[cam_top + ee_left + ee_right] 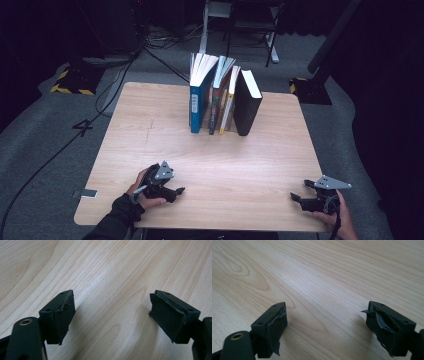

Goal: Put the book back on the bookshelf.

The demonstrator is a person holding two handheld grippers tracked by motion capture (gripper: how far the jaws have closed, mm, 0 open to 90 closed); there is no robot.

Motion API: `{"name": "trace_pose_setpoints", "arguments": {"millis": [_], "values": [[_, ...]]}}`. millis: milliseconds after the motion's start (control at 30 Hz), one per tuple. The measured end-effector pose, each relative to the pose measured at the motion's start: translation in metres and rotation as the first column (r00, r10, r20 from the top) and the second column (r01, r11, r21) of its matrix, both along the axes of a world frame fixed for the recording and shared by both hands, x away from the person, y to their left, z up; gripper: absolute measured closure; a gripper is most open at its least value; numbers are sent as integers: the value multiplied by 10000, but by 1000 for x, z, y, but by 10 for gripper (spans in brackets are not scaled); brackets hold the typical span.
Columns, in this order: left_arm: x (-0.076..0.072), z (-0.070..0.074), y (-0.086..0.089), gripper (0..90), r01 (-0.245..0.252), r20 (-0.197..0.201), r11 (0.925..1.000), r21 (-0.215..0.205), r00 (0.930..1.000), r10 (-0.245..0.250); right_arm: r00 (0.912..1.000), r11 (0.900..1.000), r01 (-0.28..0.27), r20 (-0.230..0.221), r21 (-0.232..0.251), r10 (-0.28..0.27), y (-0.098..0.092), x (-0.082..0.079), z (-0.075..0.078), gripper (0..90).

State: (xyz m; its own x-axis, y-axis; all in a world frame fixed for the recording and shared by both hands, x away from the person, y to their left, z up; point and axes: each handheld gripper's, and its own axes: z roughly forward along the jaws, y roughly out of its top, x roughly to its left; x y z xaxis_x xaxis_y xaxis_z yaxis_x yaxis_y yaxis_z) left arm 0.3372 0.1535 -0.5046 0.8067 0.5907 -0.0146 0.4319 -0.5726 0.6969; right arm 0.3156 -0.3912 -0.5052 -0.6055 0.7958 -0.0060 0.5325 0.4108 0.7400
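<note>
Both grippers rest low on the counter [150, 140], the left gripper [172, 191] near 7 o'clock and the right gripper [300, 199] near 5 o'clock, each with jaws spread wide and nothing between them. The books [222, 95] stand upright in a row at 12 o'clock, well apart from both, spines facing 6 o'clock, long axes vertical, the row running 9 to 3. To do well, I judge: approach level, jaws straddling one spine, steadying the neighbours.
</note>
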Motion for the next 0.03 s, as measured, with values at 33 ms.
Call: {"name": "trace_pose_setpoints", "arguments": {"millis": [33], "values": [[0,0,0,199,-2,0,10000,0,10000,2,10000,10000,4,-4,0,-4,0,0,0,172]]}}
